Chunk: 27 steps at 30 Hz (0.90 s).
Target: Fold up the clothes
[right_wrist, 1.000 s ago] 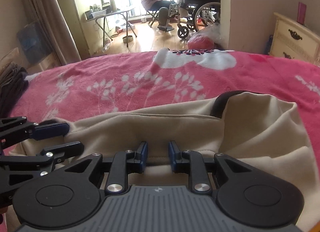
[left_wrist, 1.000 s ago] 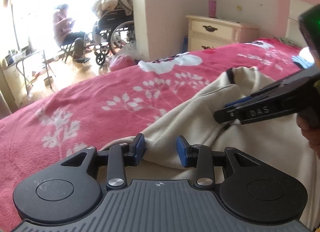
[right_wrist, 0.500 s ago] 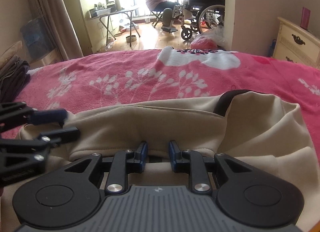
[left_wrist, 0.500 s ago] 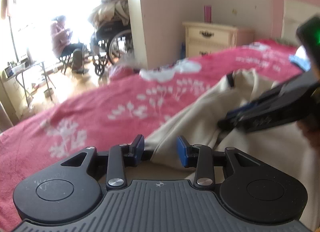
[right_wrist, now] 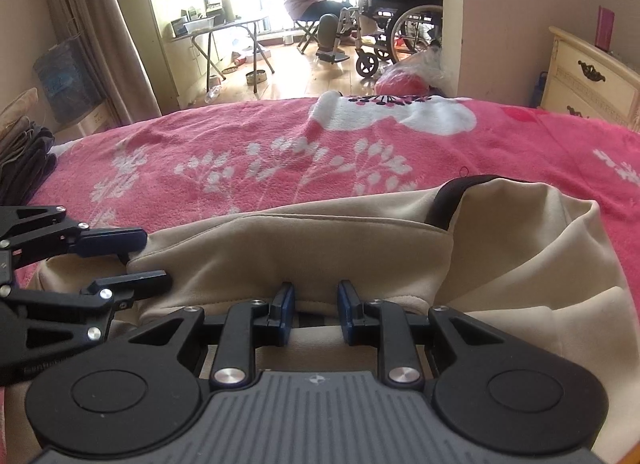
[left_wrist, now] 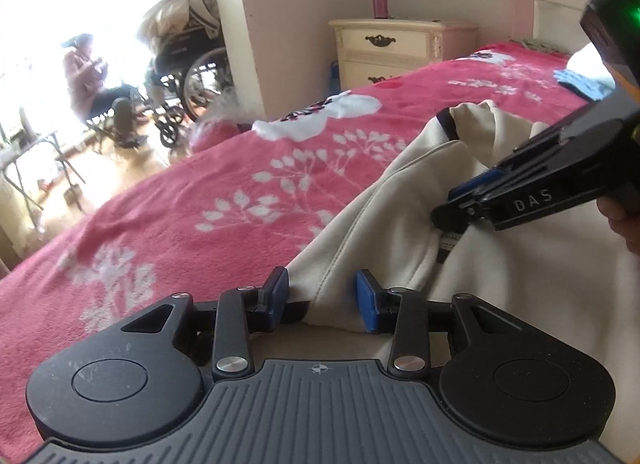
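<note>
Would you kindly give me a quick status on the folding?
Left gripper open around jacket hem. Right gripper shut on its edge. Jacket rumpled on pink blanket, not yet folded. Nothing in the way.

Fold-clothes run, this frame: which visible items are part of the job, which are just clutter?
In the job:
cream garment
left gripper
right gripper

Lying about:
pink blanket
wheelchair
nightstand
folding table
dark folded clothes
</note>
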Each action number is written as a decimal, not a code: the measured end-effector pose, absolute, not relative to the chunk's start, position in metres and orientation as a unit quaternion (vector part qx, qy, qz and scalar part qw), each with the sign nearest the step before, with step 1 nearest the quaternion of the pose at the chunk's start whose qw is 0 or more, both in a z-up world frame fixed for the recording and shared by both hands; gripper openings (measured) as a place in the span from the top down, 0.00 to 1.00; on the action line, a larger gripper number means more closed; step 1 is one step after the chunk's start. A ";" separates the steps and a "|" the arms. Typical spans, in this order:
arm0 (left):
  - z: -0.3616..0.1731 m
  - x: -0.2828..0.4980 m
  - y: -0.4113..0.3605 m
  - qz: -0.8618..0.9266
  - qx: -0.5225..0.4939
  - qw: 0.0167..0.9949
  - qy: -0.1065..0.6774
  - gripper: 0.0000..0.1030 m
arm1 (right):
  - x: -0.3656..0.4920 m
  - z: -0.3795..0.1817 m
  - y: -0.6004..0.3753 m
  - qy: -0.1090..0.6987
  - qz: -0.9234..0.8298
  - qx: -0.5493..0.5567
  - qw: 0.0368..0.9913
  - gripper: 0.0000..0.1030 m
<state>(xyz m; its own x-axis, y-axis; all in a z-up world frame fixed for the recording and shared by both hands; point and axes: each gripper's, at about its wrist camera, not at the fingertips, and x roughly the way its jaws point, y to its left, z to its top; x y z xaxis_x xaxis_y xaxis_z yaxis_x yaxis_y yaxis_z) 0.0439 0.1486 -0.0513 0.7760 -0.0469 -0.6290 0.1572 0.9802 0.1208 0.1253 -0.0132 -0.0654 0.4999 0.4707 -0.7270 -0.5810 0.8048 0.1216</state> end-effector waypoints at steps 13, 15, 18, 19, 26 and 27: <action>-0.026 0.032 0.146 -0.058 0.080 0.953 0.287 0.63 | 0.119 -0.069 -0.017 0.392 0.313 -0.076 0.861 0.76; -0.025 0.036 0.139 -0.072 0.080 0.951 0.289 0.63 | 0.119 -0.070 -0.018 0.391 0.313 -0.074 0.862 0.75; -0.043 0.045 0.124 -0.080 0.119 0.936 0.320 0.63 | 0.119 -0.071 -0.018 0.390 0.313 -0.073 0.863 0.75; -0.051 0.047 0.122 -0.079 0.129 0.933 0.326 0.62 | 0.119 -0.071 -0.018 0.389 0.313 -0.075 0.863 0.75; -0.053 0.046 0.134 -0.070 0.088 0.938 0.329 0.61 | 0.119 -0.056 -0.028 0.390 0.312 -0.072 0.863 0.75; -0.053 0.045 0.134 -0.069 0.088 0.938 0.329 0.61 | 0.120 -0.051 -0.033 0.384 0.309 -0.061 0.868 0.75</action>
